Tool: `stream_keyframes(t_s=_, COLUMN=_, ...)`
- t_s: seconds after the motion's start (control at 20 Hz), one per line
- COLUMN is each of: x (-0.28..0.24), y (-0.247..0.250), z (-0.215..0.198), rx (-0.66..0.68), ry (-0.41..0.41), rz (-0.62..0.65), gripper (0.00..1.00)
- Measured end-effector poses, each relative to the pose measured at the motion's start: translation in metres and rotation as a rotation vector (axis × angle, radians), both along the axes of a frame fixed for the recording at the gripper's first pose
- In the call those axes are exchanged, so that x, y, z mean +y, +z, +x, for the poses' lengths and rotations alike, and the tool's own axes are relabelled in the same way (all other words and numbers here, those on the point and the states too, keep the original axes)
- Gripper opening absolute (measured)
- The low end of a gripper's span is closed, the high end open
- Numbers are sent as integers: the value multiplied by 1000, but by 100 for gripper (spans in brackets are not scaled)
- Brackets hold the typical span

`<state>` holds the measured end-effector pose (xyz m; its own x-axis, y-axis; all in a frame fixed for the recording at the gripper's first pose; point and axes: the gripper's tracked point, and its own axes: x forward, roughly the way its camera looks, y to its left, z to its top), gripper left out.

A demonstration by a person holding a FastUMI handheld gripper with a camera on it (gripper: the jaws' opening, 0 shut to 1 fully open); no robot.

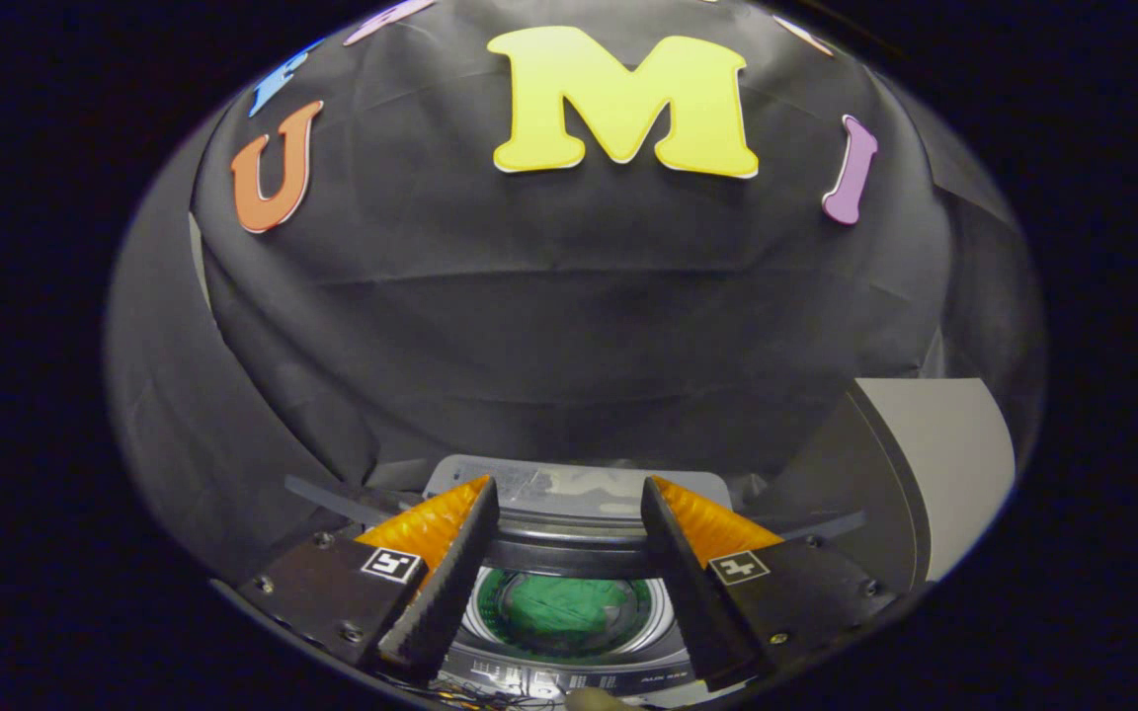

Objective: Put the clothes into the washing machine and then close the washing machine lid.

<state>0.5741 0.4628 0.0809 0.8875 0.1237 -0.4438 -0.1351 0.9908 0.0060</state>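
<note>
- Below your gripper [569,553], its fingers spread and empty, green clothes [569,607] lie inside the washing machine [569,657] drum.
- Lid [579,489] stands raised; your fingers could slip off its edge.

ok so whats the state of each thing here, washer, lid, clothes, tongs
washing machine: drum open at the top, below the fingers
lid: raised, stands up behind the drum, not closed
green clothes: already inside the drum, bunched up
tongs: open, fingers spread apart over the drum, holding nothing
</note>
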Motion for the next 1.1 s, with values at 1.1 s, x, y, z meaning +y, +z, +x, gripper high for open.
stream_keyframes(t_s=1.1, x=-23, y=-32, z=-86, rx=53, ry=55, rz=-17, gripper=91)
